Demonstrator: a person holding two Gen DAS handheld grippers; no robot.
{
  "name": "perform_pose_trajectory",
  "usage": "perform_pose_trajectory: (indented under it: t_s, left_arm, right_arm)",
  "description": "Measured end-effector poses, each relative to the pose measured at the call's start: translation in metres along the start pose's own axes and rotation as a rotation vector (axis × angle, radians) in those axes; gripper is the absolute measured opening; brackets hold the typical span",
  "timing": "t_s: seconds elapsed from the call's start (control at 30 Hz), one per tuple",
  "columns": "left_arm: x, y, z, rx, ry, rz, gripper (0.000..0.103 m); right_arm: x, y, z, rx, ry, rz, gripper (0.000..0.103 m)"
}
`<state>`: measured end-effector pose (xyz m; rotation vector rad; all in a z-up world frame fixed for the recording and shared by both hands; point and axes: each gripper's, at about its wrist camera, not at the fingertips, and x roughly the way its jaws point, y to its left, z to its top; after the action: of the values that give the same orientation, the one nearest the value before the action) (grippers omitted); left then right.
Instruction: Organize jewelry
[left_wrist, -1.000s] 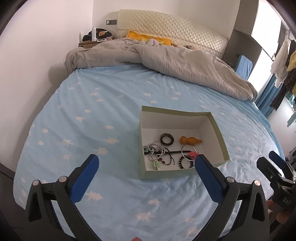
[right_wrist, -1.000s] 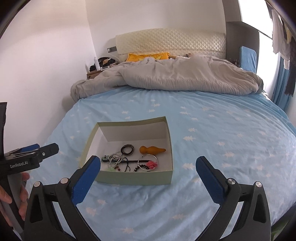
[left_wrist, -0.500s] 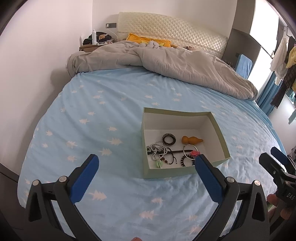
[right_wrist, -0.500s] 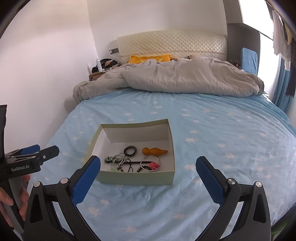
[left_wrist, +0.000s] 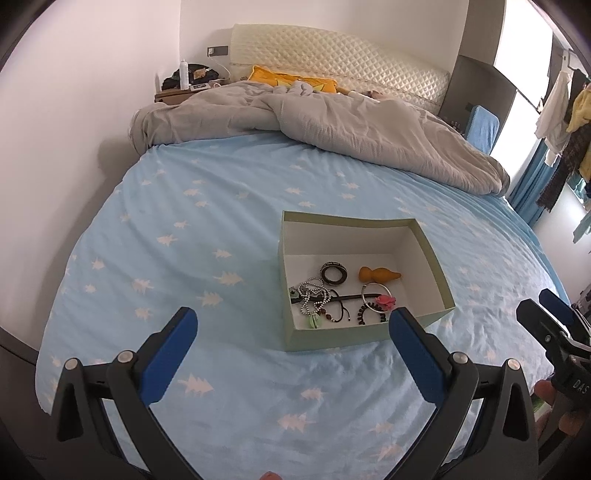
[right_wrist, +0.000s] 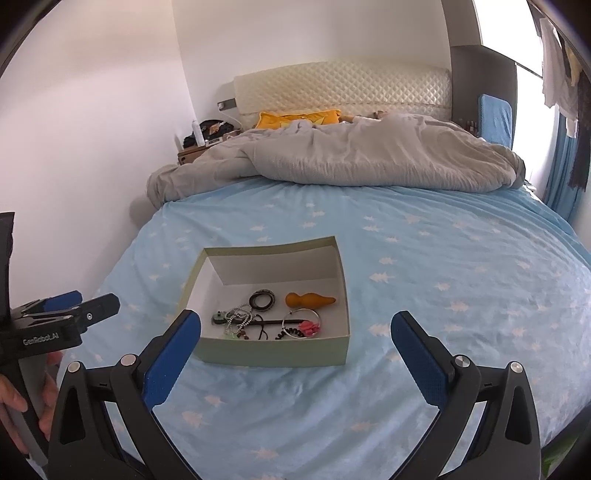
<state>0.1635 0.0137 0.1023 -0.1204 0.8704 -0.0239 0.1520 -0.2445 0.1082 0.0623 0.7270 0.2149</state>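
Observation:
A pale green open box (left_wrist: 332, 338) (right_wrist: 273, 354) sits on the blue star-print bed sheet. Inside lie an orange gourd charm (left_wrist: 378, 274) (right_wrist: 309, 299), a black bangle (left_wrist: 333, 273) (right_wrist: 262, 298), a silver bead necklace (left_wrist: 314, 295) (right_wrist: 238, 318), a silver hoop (left_wrist: 373, 291) (right_wrist: 300, 321), a pink flower piece (left_wrist: 386, 301) (right_wrist: 308, 327) and dark cord bracelets. My left gripper (left_wrist: 291, 334) is open and empty, above the sheet in front of the box. My right gripper (right_wrist: 295, 338) is open and empty, in front of the box.
A rumpled grey duvet (left_wrist: 332, 125) (right_wrist: 351, 155) covers the far half of the bed, with a yellow pillow (left_wrist: 291, 78) and a quilted headboard behind. A cluttered nightstand (left_wrist: 184, 88) stands at the far left by the white wall. Clothes hang at the right (left_wrist: 565, 110).
Both grippers have drawn back and risen a little, so the box sits slightly farther away in both views. Both stay open and empty; the jewelry has not moved.

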Motion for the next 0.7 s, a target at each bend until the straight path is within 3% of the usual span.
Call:
perform_pose_trajectory:
  t_s: [0.7]
  left_arm:
    - [-0.0018, -0.0022, -0.0021, -0.007, -0.015, 0.027, 0.103]
  right_arm:
    - [-0.005, 0.0005, 0.0005, 0.001, -0.018, 0.009, 0.103]
